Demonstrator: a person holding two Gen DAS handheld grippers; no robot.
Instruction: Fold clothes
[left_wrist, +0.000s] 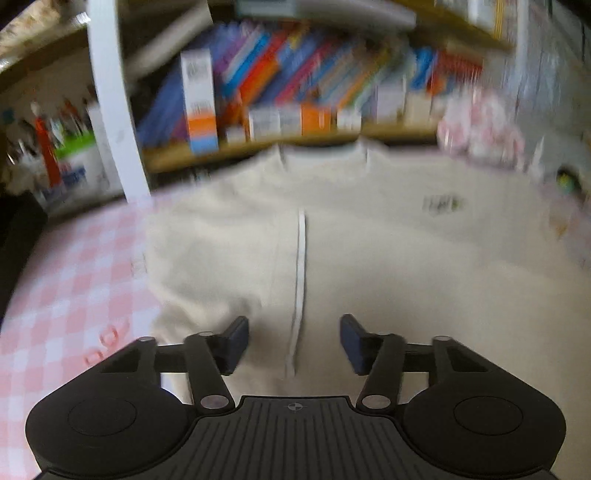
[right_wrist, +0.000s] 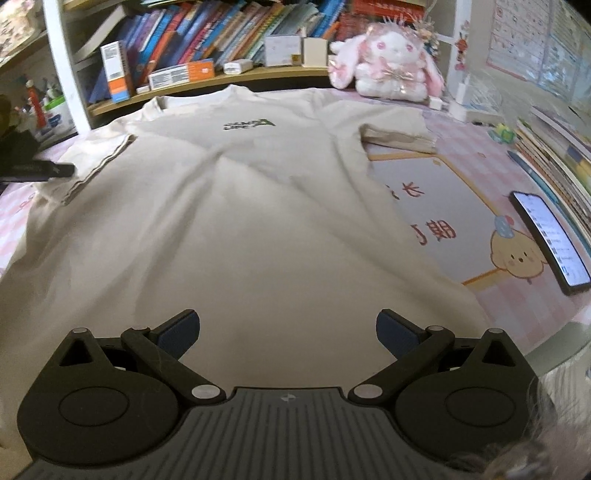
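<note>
A cream T-shirt (right_wrist: 258, 206) lies flat, front up, on the pink checked table (left_wrist: 66, 288), its collar toward the bookshelf and a small dark logo (right_wrist: 249, 125) on the chest. My right gripper (right_wrist: 286, 321) hovers open over the shirt's lower part, nothing between its fingers. The left wrist view is blurred by motion. In it my left gripper (left_wrist: 293, 330) is open just above the T-shirt (left_wrist: 388, 266), with a pale hem line (left_wrist: 301, 258) running between its fingers. A dark object (right_wrist: 40, 170) lies at the shirt's left sleeve in the right wrist view.
A shelf of books (right_wrist: 207, 48) runs along the back, with a white post (left_wrist: 110, 96) at its left. A pink plush rabbit (right_wrist: 391, 62) sits back right. A lit phone (right_wrist: 550, 240) lies on a printed desk mat (right_wrist: 461, 221) right of the shirt.
</note>
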